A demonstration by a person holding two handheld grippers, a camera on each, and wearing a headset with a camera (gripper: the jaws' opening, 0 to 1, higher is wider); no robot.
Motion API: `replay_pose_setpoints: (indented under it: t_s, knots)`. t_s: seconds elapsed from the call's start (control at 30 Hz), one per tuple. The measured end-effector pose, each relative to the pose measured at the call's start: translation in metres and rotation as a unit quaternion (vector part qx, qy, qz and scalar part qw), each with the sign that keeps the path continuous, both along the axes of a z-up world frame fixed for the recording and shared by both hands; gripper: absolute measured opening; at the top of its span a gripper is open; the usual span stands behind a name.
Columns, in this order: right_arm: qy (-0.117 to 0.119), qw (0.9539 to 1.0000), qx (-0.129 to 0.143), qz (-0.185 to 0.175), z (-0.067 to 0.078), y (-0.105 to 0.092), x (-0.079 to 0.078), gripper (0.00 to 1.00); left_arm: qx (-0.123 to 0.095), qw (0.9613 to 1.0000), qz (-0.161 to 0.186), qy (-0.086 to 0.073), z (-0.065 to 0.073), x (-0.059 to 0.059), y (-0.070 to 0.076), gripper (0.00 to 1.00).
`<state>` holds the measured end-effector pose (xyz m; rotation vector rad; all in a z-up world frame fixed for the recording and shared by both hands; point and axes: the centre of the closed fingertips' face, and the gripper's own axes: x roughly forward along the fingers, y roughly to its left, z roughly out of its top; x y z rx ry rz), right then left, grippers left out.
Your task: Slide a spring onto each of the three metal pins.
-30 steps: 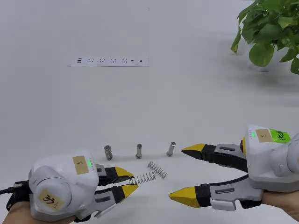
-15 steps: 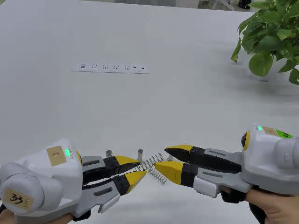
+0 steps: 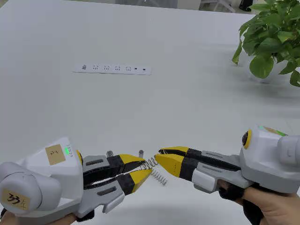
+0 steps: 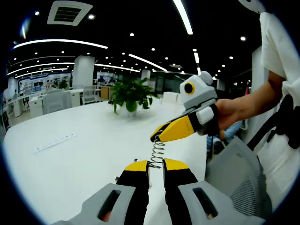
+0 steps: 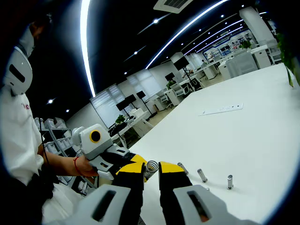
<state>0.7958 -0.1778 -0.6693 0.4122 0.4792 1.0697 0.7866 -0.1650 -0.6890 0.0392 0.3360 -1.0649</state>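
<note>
Spring (image 3: 150,163) strung between the two tools, low centre of the head view! The left gripper (image 3: 146,167) is clamped on its near end, and the right gripper (image 3: 158,154) pinches the other end, yellow tips almost meeting. A second spring (image 3: 161,178) lies loose on the white table (image 3: 187,103) just below them. Behind the tips stand two pins: the left pin (image 3: 109,153) wearing a coil, the bare pin (image 3: 140,153) beside it. The tan sticker (image 3: 16,200) at lower left reads roughly "33"; the smaller sticker (image 3: 55,154) above it is unreadable. Further up lies a power strip (image 3: 112,69), and at upper right a potted plant (image 3: 272,33).
</note>
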Motion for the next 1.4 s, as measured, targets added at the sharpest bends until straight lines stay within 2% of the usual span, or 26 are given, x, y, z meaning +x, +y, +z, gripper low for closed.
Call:
replay_pose_setpoints:
  t_s: [0.27, 0.53, 0.63, 0.8, 0.9, 1.03, 1.17, 1.4]
  knots:
    - [-0.013, 0.9995, -0.023, 0.019, 0.003, 0.003, -0.002, 0.12, 0.013, 0.9998, -0.009, -0.010, -0.003, -0.001, -0.003, 0.11]
    - [-0.035, 0.9960, -0.067, 0.047, 0.001, 0.009, -0.007, 0.12, 0.036, 0.9990, -0.021, -0.018, -0.011, -0.005, -0.005, 0.11]
    - [-0.052, 0.9923, -0.093, 0.063, 0.000, 0.011, -0.010, 0.12, 0.044, 0.9985, -0.026, -0.019, -0.013, -0.007, -0.005, 0.10]
    - [-0.073, 0.9872, -0.118, 0.079, 0.001, 0.015, -0.014, 0.12, 0.047, 0.9983, -0.029, -0.018, -0.015, -0.009, -0.006, 0.11]
    - [-0.088, 0.9824, -0.137, 0.091, 0.000, 0.017, -0.016, 0.11, 0.051, 0.9980, -0.032, -0.019, -0.016, -0.010, -0.006, 0.11]
    - [-0.098, 0.9788, -0.149, 0.101, 0.000, 0.018, -0.017, 0.12, 0.054, 0.9977, -0.035, -0.020, -0.017, -0.011, -0.007, 0.11]
    - [-0.111, 0.9731, -0.167, 0.113, -0.003, 0.018, -0.018, 0.12, 0.058, 0.9973, -0.038, -0.021, -0.018, -0.012, -0.007, 0.10]
    - [-0.118, 0.9687, -0.179, 0.125, -0.005, 0.016, -0.019, 0.12, 0.058, 0.9972, -0.043, -0.021, -0.021, -0.014, -0.007, 0.10]
